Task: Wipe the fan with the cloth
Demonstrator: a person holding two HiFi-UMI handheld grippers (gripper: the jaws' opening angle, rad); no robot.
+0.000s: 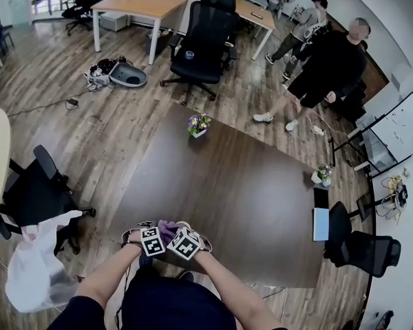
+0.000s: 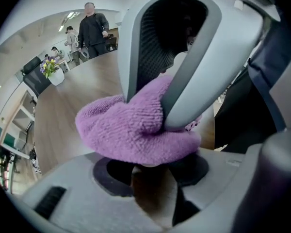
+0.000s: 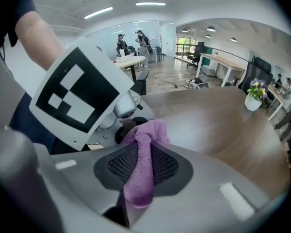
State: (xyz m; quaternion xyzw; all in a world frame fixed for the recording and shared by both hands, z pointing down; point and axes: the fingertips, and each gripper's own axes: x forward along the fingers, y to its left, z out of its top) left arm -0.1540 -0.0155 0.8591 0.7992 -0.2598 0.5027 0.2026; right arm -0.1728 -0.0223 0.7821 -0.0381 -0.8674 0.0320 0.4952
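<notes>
The right hand-held gripper [image 3: 144,152] is clenched on the purple cloth [image 3: 141,178]. The cloth sits folded between its two jaws. This gripper is right up against the left hand-held gripper [image 2: 150,174], and the cloth bunches up over the left one's tips. The left jaws stand a little apart, but the cloth covers their ends, so I cannot tell if they pinch anything. Both grippers are at the near edge of the brown desk [image 1: 255,184]. A small pot of flowers [image 1: 198,124] sits at the far end.
</notes>
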